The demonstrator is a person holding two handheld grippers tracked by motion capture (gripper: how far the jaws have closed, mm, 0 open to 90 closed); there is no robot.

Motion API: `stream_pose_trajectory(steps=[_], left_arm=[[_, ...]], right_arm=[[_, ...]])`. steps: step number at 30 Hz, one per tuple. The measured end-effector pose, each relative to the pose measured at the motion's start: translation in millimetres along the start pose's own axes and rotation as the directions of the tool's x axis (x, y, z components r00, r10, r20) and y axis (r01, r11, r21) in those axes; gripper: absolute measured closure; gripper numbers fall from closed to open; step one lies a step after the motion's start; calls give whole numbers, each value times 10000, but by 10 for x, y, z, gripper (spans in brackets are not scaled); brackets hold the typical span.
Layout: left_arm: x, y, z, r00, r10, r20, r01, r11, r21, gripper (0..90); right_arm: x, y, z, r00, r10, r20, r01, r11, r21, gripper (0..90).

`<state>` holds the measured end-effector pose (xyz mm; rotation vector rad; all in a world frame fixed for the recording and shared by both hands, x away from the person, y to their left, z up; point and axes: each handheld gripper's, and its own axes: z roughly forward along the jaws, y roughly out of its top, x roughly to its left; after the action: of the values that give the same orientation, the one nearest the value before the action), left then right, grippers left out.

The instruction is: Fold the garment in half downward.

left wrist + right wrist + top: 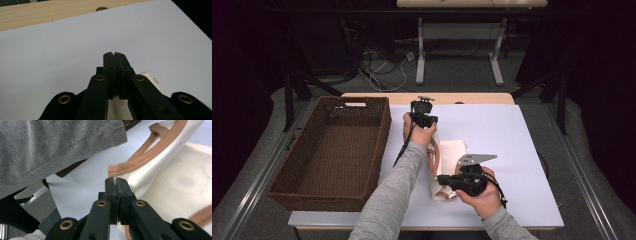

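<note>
Both hand-held grippers, left and right, clamped on cream garment

Grey sleeves; each black gripper has brass-ringed screws, one a grey three-cornered plate

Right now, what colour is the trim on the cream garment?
The trim on the cream garment is orange-brown, clearest in the right gripper view.

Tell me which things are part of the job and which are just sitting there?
Part of the job:
- cream shirt with orange trim
- left gripper, shut on the shirt
- right gripper, shut on the shirt

Just sitting there:
- brown basket
- white mat
- far desk
- floor cables
</note>
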<state>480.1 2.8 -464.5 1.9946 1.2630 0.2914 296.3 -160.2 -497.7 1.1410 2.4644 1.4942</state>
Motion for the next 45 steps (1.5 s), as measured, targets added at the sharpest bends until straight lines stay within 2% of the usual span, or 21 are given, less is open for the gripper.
stream_pose_trajectory(steps=[7, 9, 14, 16, 20, 21, 28, 32, 38, 41, 45], left_arm=[[-83, 3, 221, 9996, -10, 274, 4, 9998, 194, 885], [-91, -9, 280, 9994, 14, 345, -24, 9995, 306, 885], [-100, -35, 372, 9991, -41, 430, 23, 9990, 436, 885], [-110, -51, 430, 9980, -110, 616, 81, 9989, 468, 885], [-125, -71, 485, 9975, -21, 704, -20, 9983, 580, 885], [-133, -83, 517, 9972, -42, 740, -4, 9981, 623, 885], [-128, -110, 576, 9972, -88, 738, 42, 9980, 625, 885], [-147, -112, 587, 9960, -204, 870, 158, 9984, 541, 885], [-172, -116, 621, 9943, -140, 1055, 84, 9985, 538, 885], [-183, -128, 652, 9929, -241, 1168, 173, 9981, 588, 884], [-190, -152, 700, 9917, -182, 1276, 89, 9973, 734, 880]], right_arm=[[-99, -78, -91, 9993, 336, 139, -336, 9994, 64, 888], [-116, -99, -98, 9993, 289, 244, -290, 9996, 33, 888], [-169, -159, -102, 9983, 451, 372, -462, 9985, 283, 888], [-181, -182, -96, 9981, 407, 460, -426, 9982, 415, 888], [-191, -207, -87, 9980, 409, 477, -438, 9971, 624, 888], [-204, -215, -88, 9983, 326, 489, -367, 9957, 850, 887], [-249, -276, -75, 9971, 346, 675, -412, 9944, 978, 888], [-278, -304, -93, 9967, 359, 734, -433, 9940, 1007, 888], [-295, -333, -122, 9964, 454, 719, -523, 9939, 975, 888], [-301, -342, -130, 9956, 467, 807, -546, 9937, 981, 888], [-315, -369, -105, 9956, 486, 805, -568, 9931, 1031, 886]])
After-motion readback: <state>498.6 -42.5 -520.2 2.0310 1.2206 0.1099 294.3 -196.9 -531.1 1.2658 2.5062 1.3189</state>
